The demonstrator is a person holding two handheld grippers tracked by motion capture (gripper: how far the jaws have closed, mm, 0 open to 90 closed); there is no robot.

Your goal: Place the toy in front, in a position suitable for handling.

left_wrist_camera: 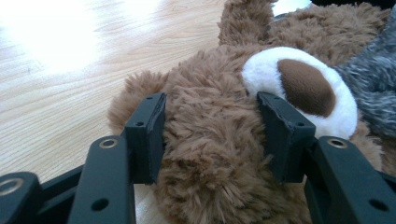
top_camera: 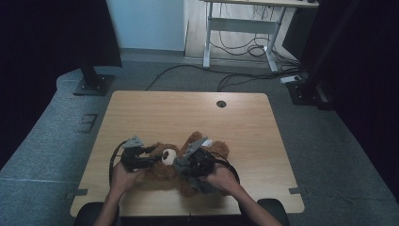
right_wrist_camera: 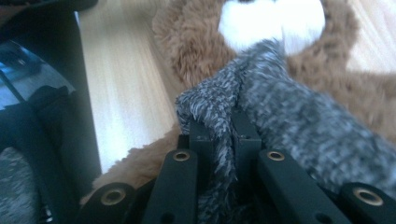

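A: Nearest the person, what grips what?
B: The right gripper (right_wrist_camera: 219, 135) pinches a fold of grey knitted cloth (right_wrist_camera: 289, 116); the left gripper (left_wrist_camera: 210, 135) presses its jaws into the brown teddy bear (left_wrist_camera: 210, 154)
A: Where does the bear lie?
B: On the wooden table (top_camera: 155, 113), near its front edge, white muzzle (top_camera: 168, 156) between both grippers; cables (top_camera: 240, 47) trail across the floor beyond

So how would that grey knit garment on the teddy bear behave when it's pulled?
The grey knit garment probably stretches and flops: it bunches into a soft fold between the right gripper jaws. The teddy bear looks light and squashy, so it may drag along the table.
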